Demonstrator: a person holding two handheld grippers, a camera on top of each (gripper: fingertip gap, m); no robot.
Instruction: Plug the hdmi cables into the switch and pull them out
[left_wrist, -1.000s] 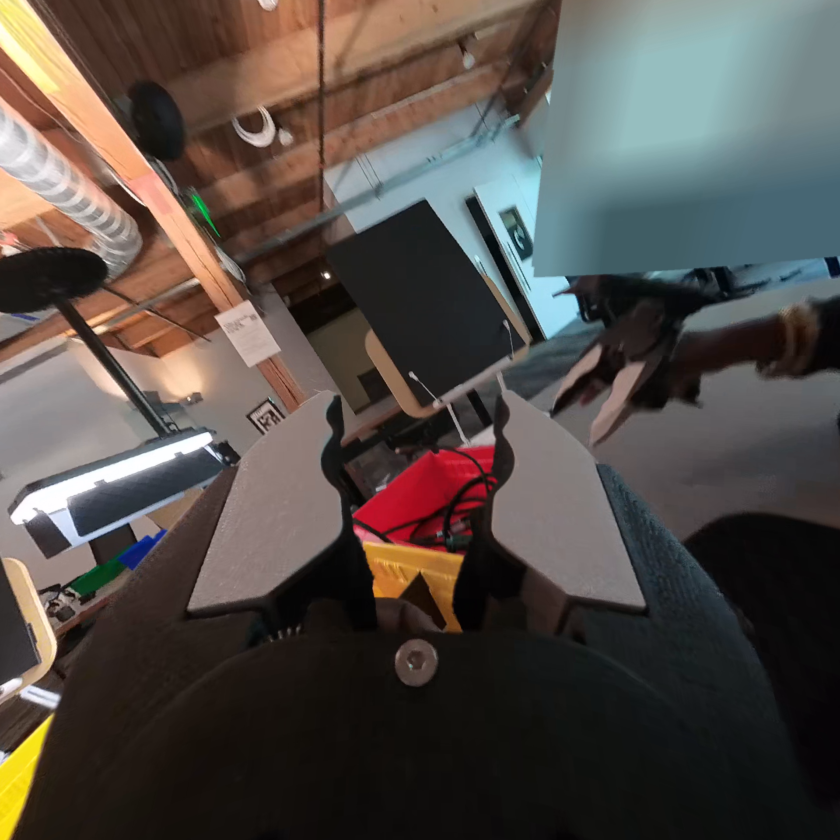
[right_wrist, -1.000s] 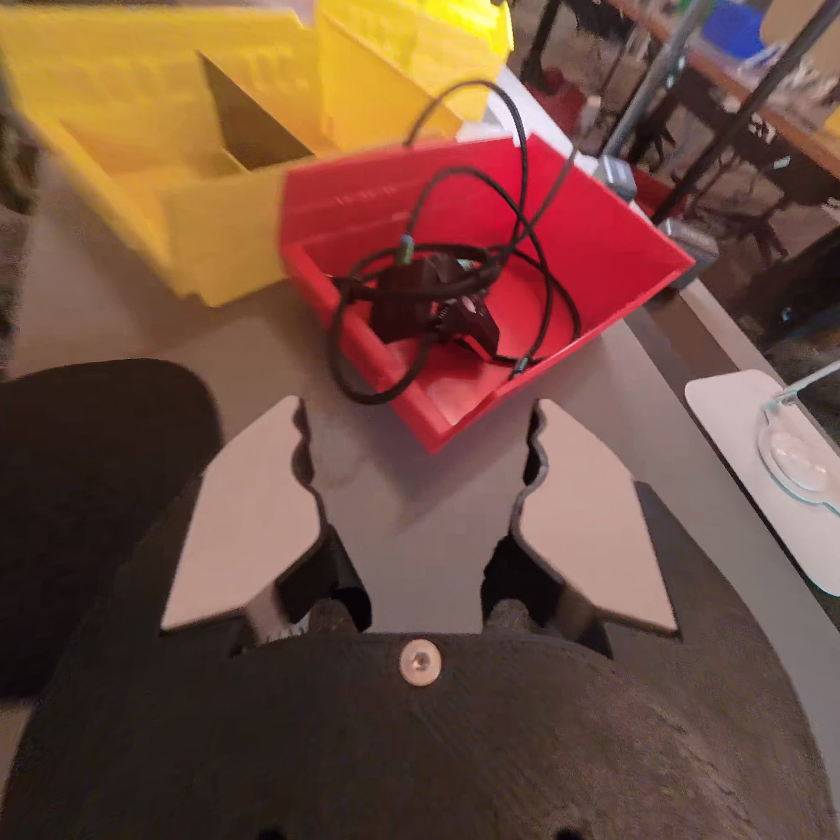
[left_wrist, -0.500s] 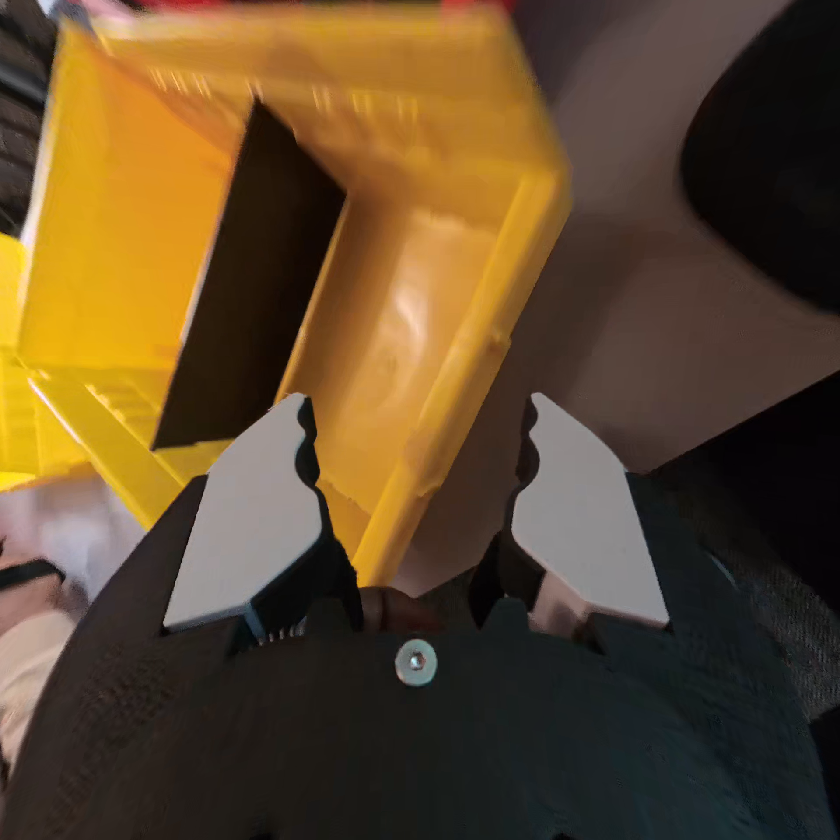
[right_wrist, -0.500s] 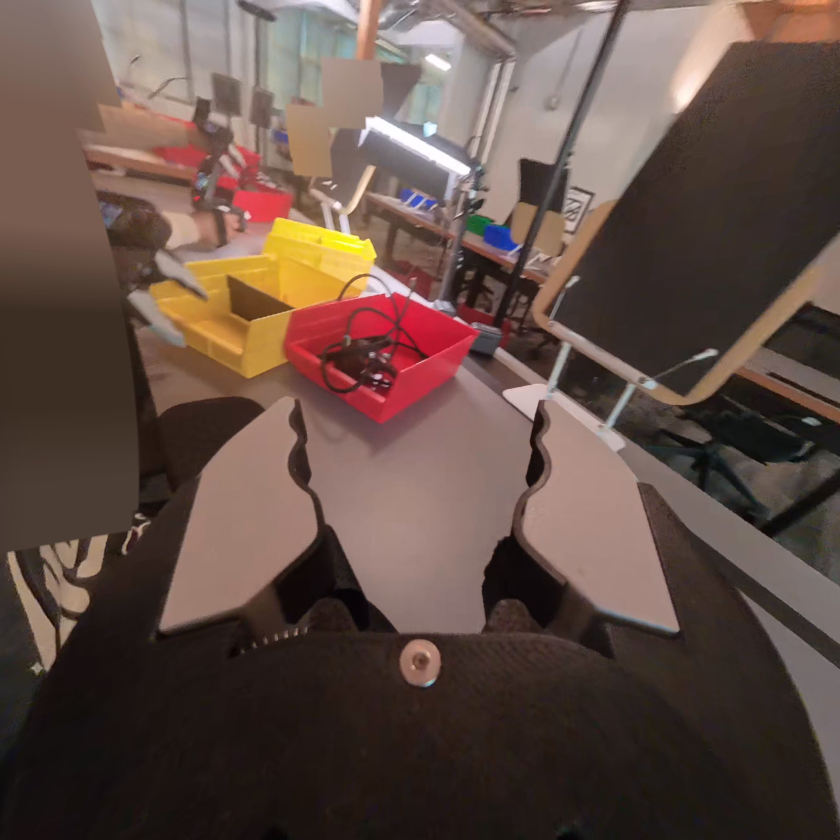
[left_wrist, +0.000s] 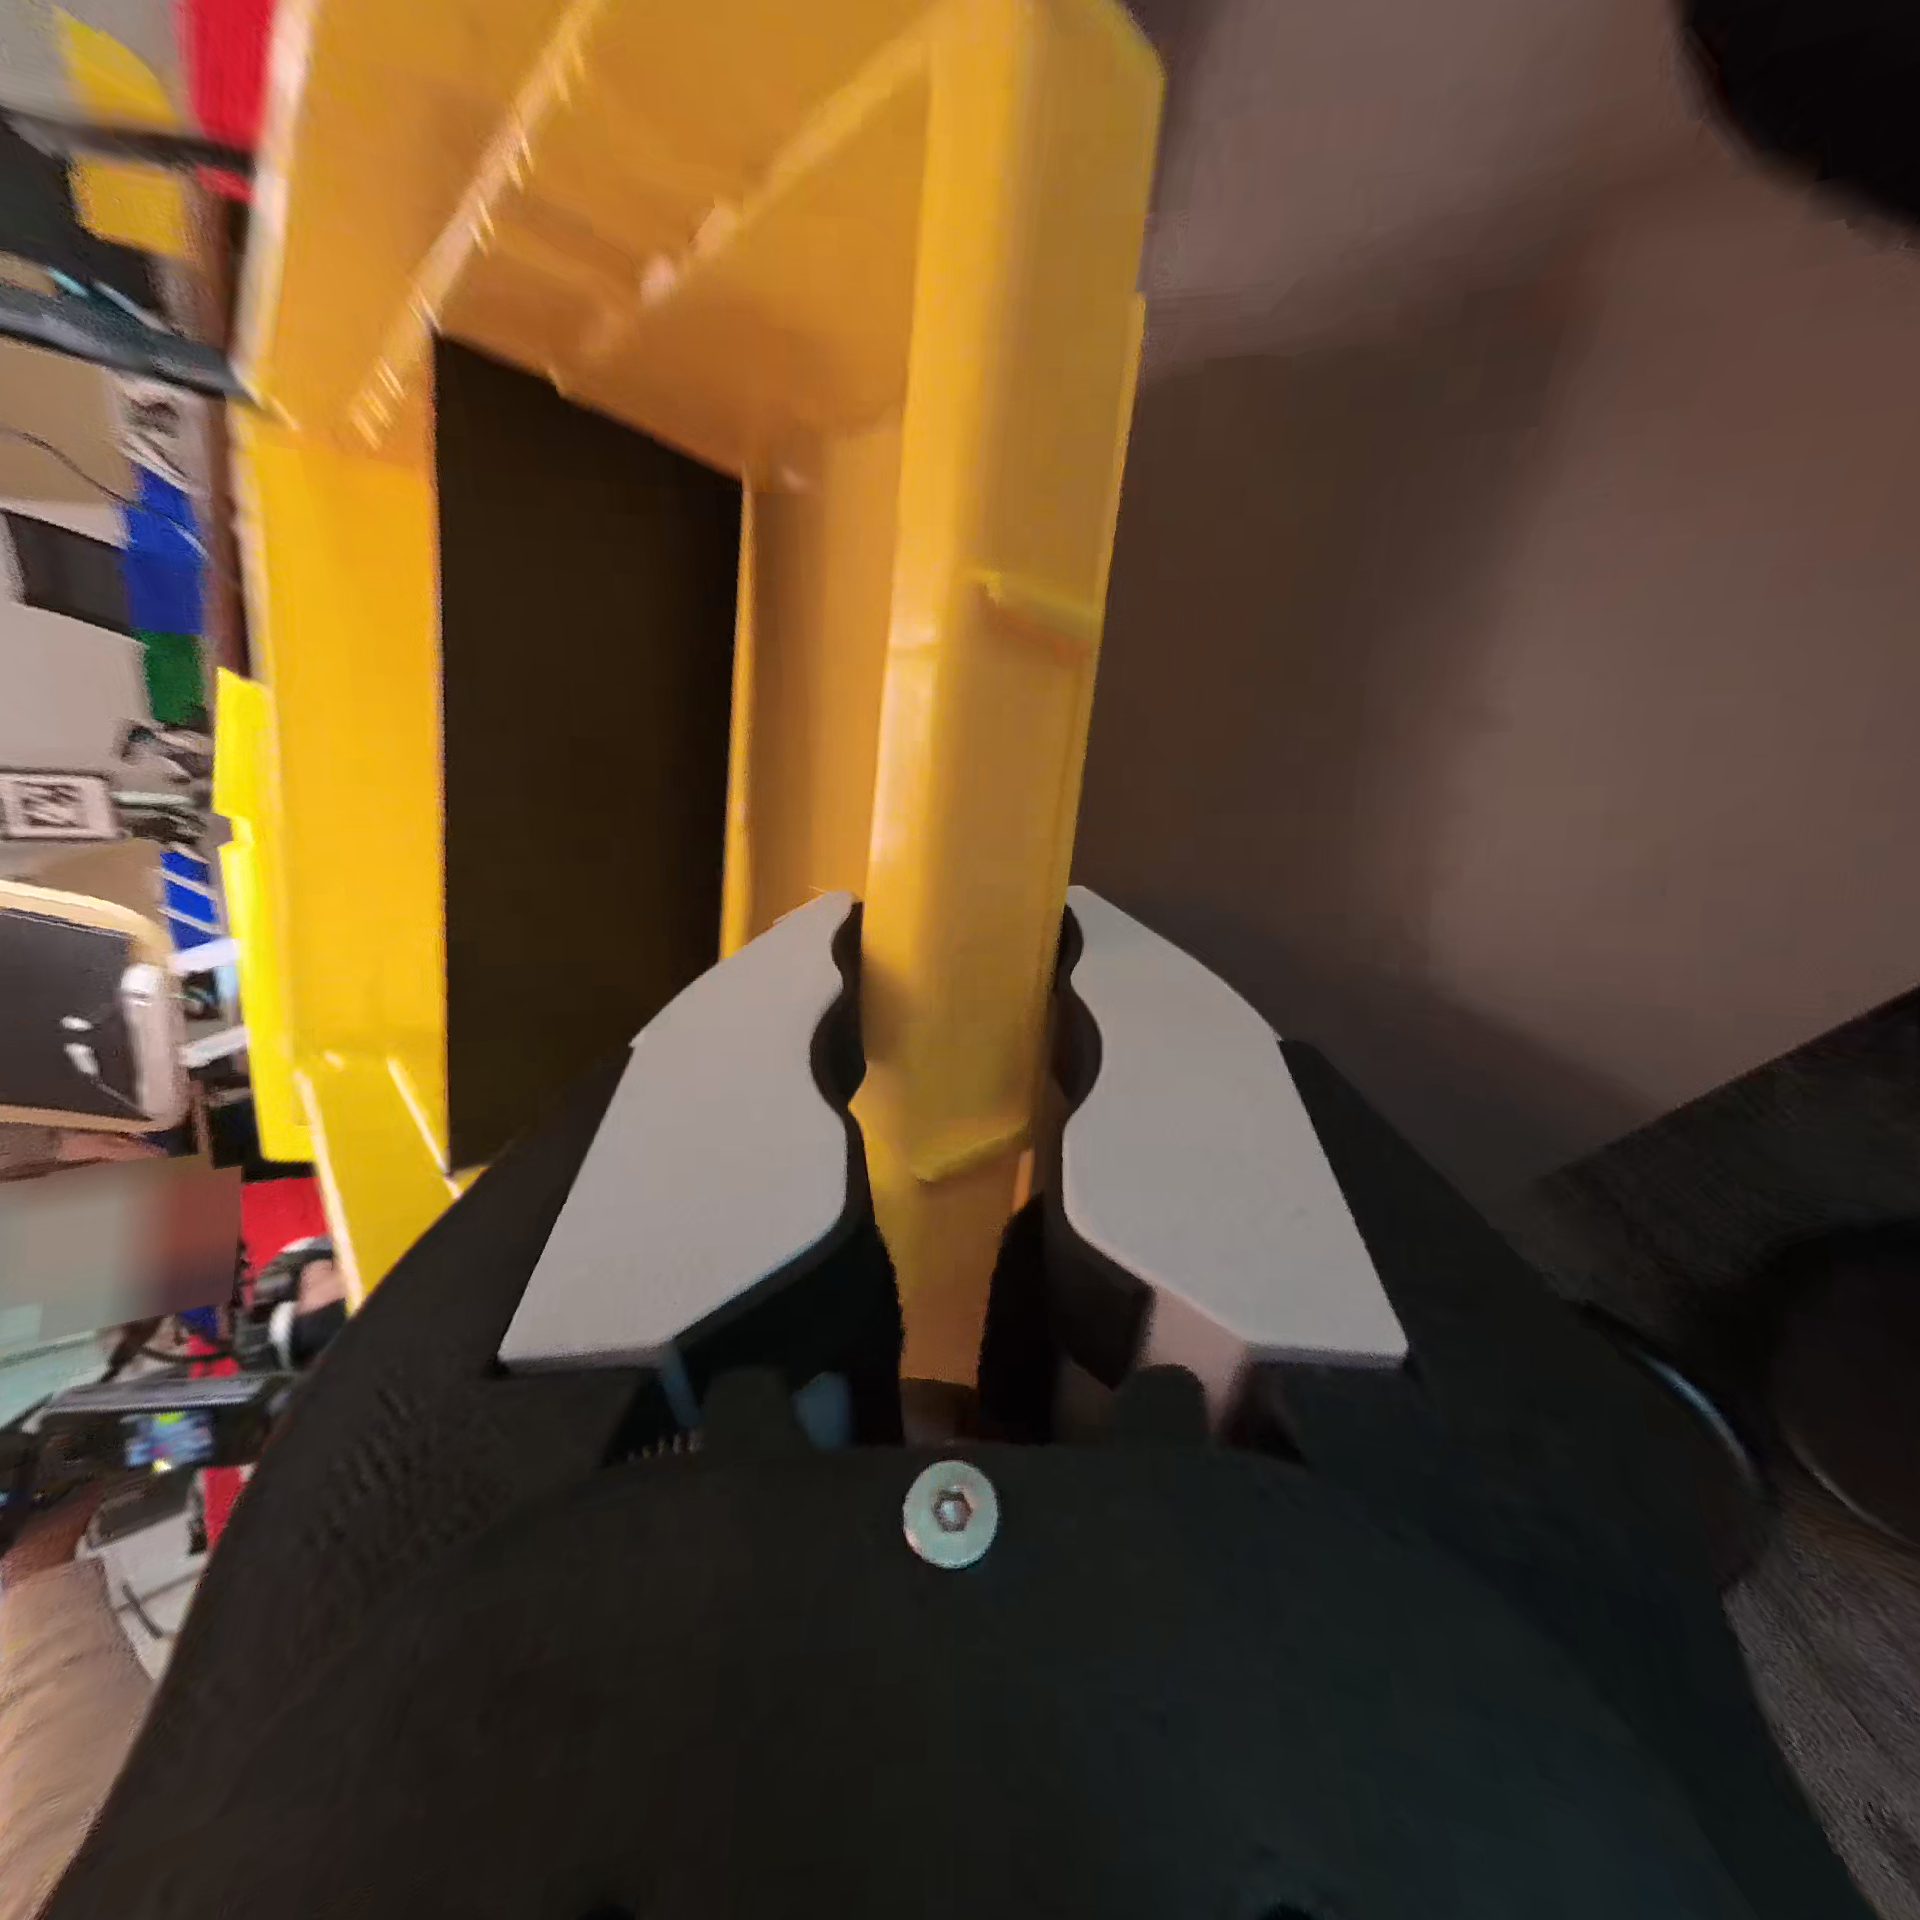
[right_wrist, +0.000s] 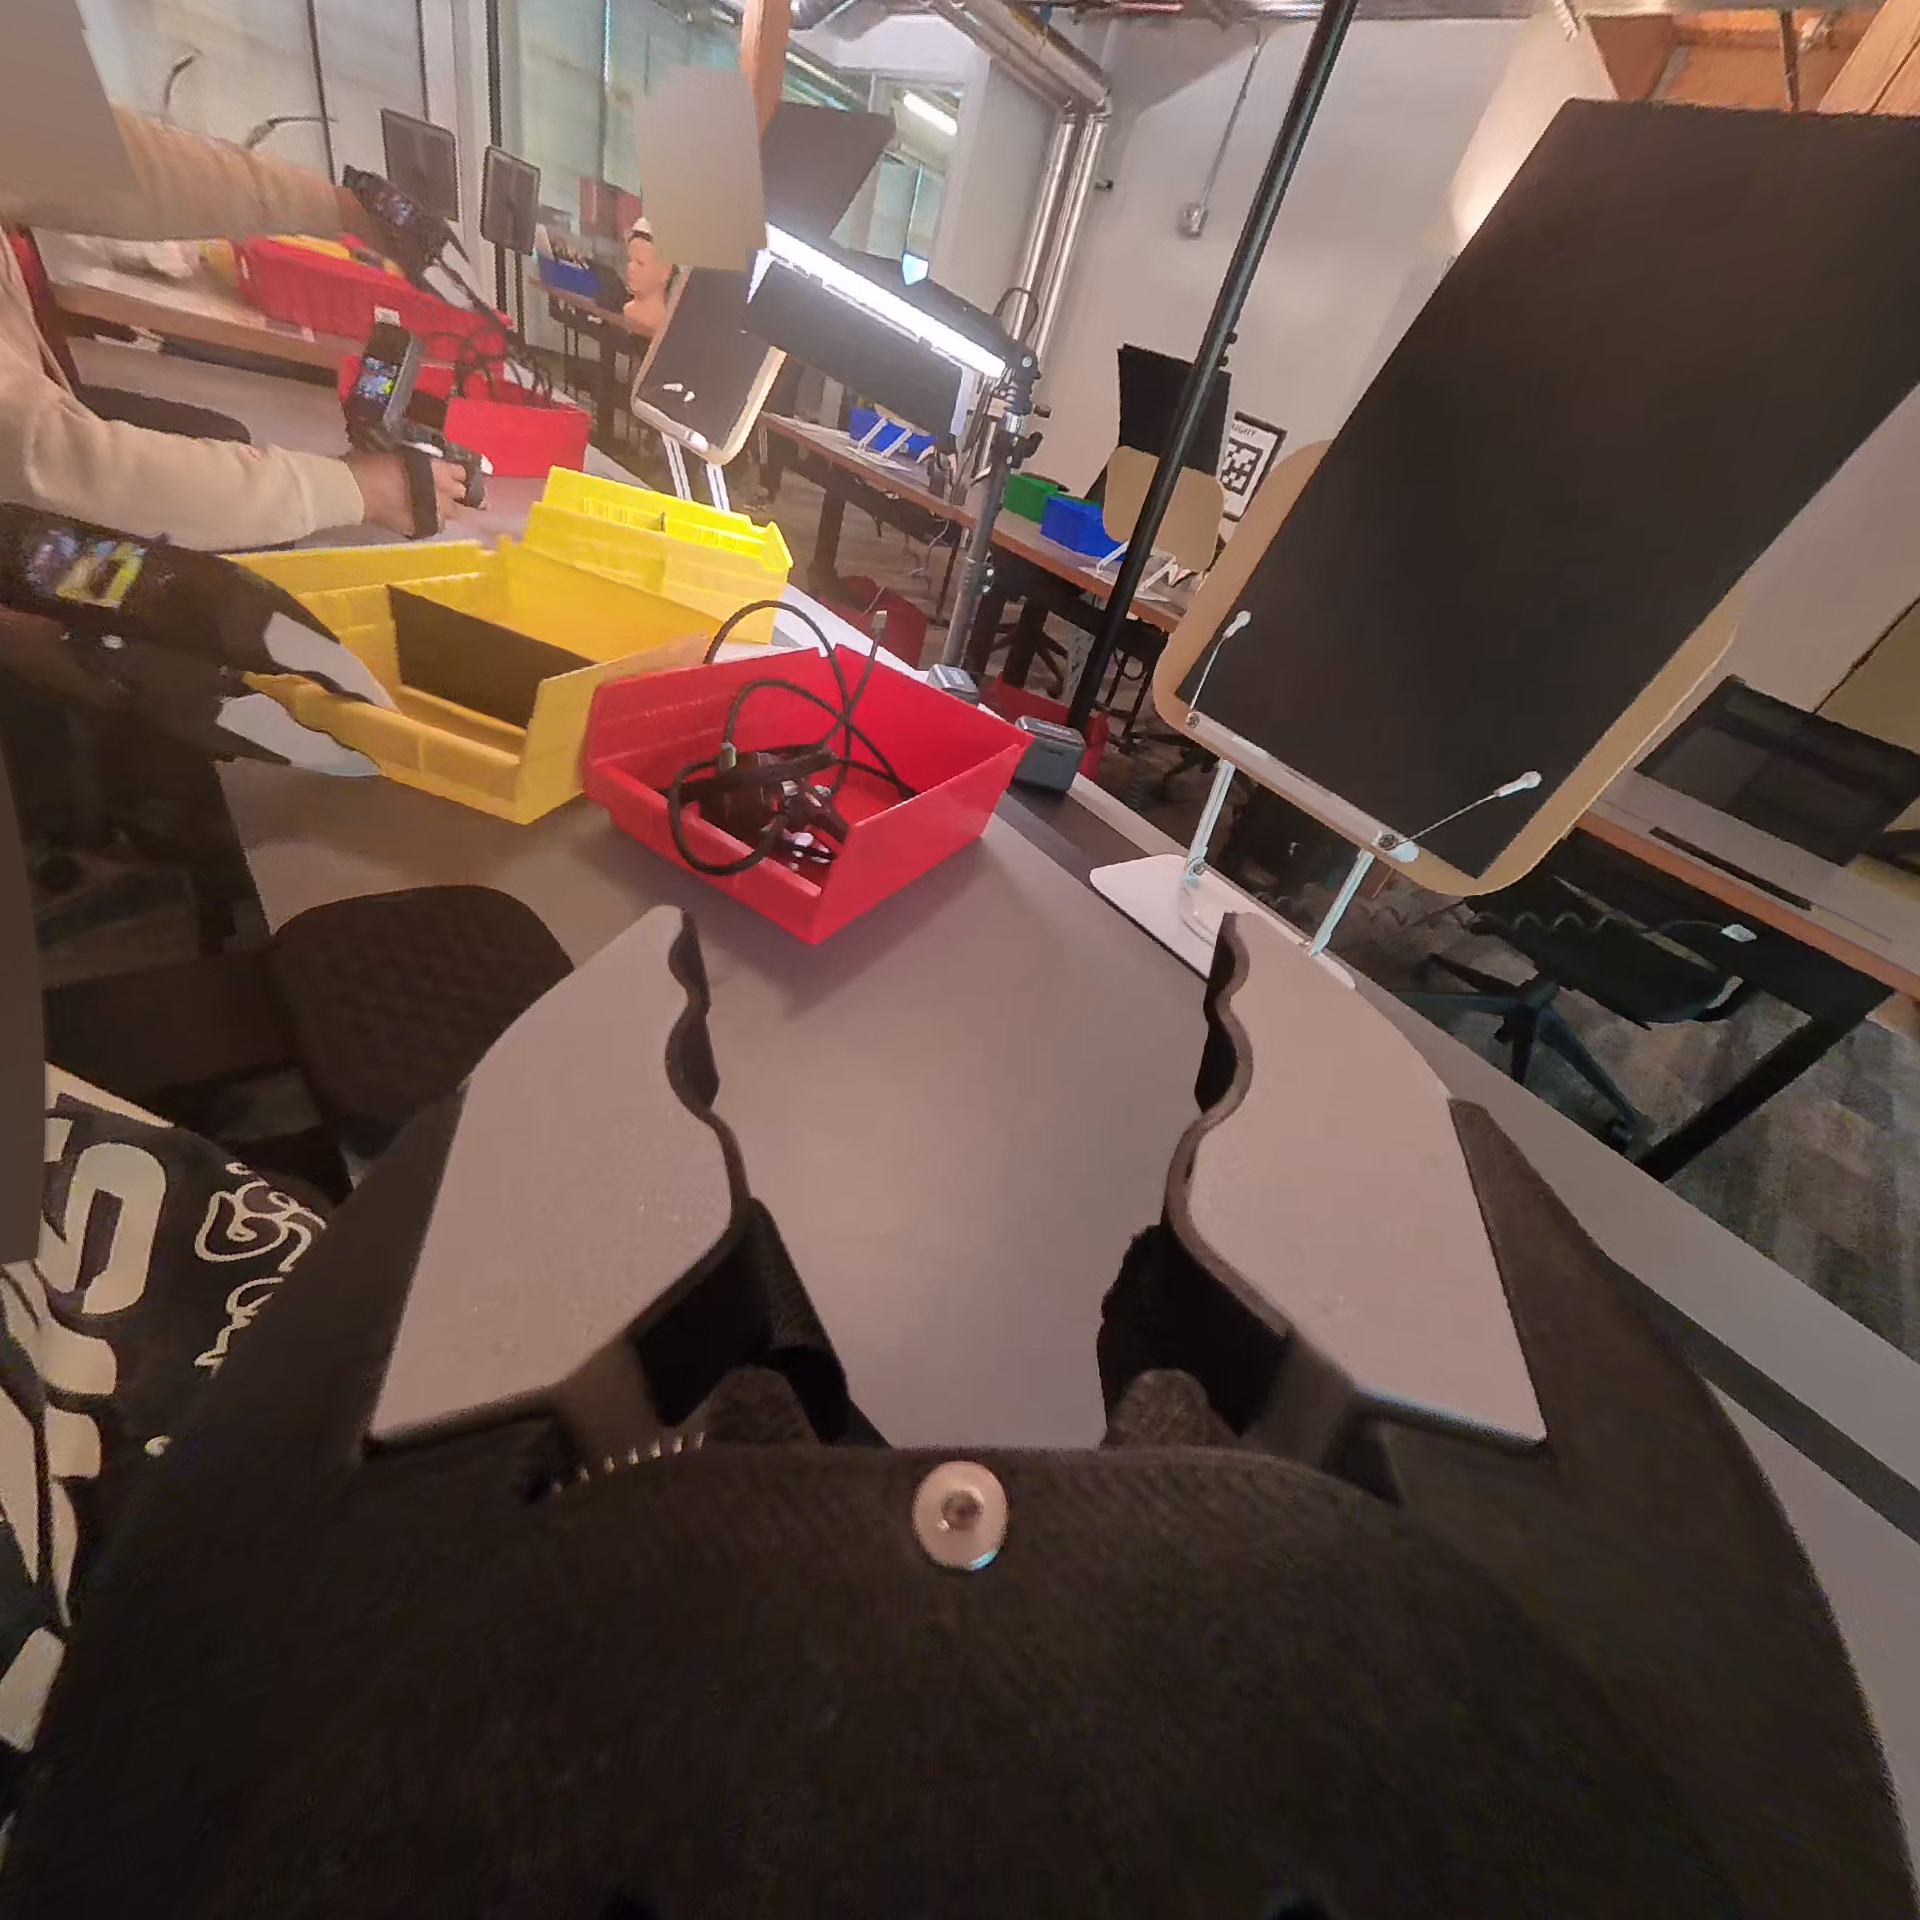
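Grey table: yellow plastic bin far left; red plastic bin just right of it, holding tangled black cables; dark board on stand far right.

Big open workshop w/ grey table, black board on stand, lit light panel, wood ceiling beams.

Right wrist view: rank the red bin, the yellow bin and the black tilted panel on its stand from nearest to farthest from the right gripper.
1. Red bin, just ahead of the right gripper on the table, holding the hdmi cables.
2. Black tilted panel, ahead to the right; its stand base lies about as near as the red bin, so these two are too close to call.
3. Yellow bin, farther left, beyond the red bin.
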